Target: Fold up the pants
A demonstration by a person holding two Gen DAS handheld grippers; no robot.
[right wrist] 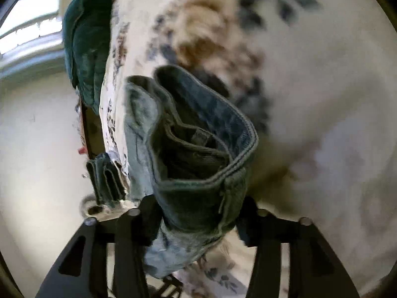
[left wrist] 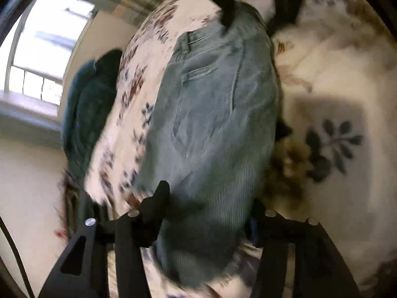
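The pants point(left wrist: 211, 114) are blue-grey corduroy and hang stretched over a floral bedspread point(left wrist: 335, 74). My left gripper point(left wrist: 208, 213) is shut on the frayed leg hem of the pants, cloth bunched between its black fingers point(left wrist: 158, 198). In the left wrist view my right gripper point(left wrist: 228, 12) shows at the far top, holding the waist end. In the right wrist view my right gripper point(right wrist: 198, 206) is shut on the folded waistband of the pants point(right wrist: 193, 149), which stands open in loops above the jaws.
A dark green velvet cushion point(left wrist: 86, 114) lies at the bed's left edge, also in the right wrist view point(right wrist: 86, 49). A bright window point(left wrist: 42, 49) and pale wall are at the left. The floral bedspread point(right wrist: 310, 87) spreads to the right.
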